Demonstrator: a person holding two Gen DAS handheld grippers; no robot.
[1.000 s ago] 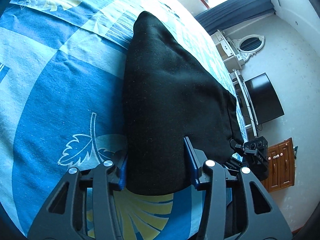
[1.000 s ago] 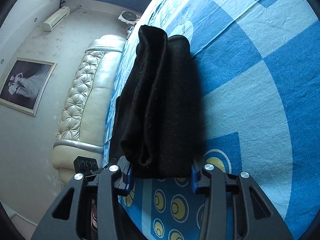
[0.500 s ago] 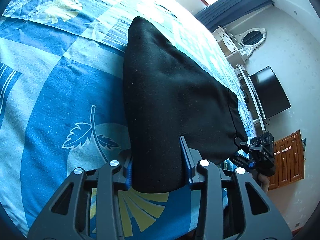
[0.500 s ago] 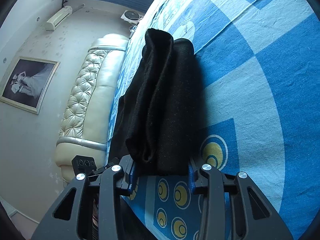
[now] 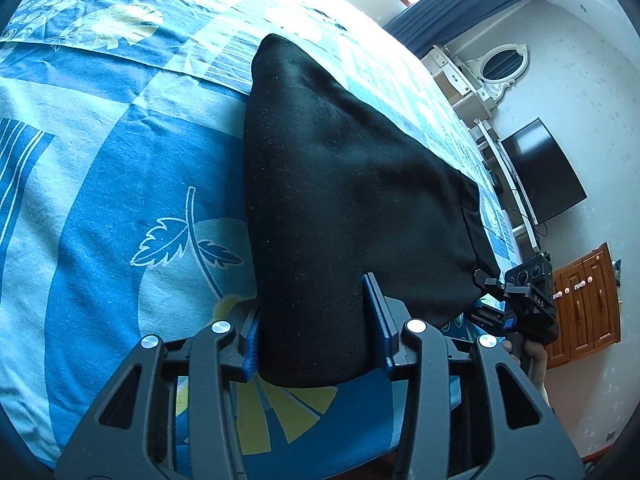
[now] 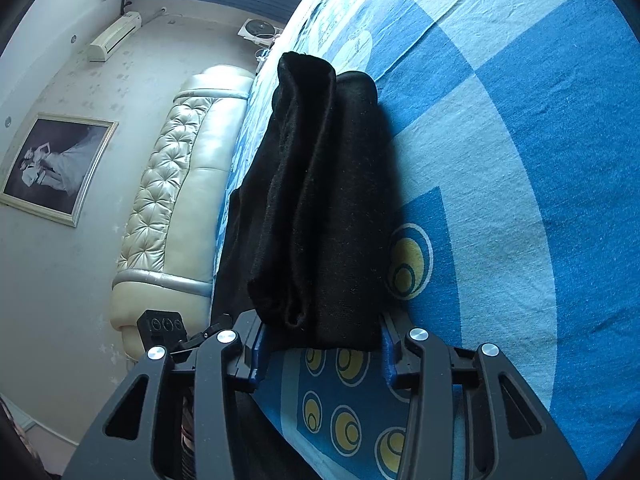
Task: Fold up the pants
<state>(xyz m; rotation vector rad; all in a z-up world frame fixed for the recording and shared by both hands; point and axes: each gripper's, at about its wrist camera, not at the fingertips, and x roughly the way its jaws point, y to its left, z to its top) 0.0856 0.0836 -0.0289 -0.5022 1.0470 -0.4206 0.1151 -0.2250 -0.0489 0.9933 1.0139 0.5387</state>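
Black folded pants [image 5: 340, 184] lie as a thick bundle on a blue patterned bedsheet [image 5: 100, 208]. My left gripper [image 5: 314, 332] straddles the near end of the bundle, a blue pad on each side, jaws closed onto the cloth. In the right wrist view the pants [image 6: 320, 208] show stacked folded layers. My right gripper [image 6: 320, 352] clasps its own near end of the bundle between its pads. The right gripper also shows in the left wrist view [image 5: 528, 300] at the bundle's right corner.
The bed's front edge runs just below both grippers. A cream tufted headboard [image 6: 176, 200] stands to the left in the right wrist view. A television [image 5: 544, 172], a wooden cabinet [image 5: 584, 300] and a white dresser with mirror [image 5: 492, 72] line the far wall.
Both grippers' jaws have narrowed onto the bundle's ends. The bundle sits slightly further along the bed from the left gripper's view.
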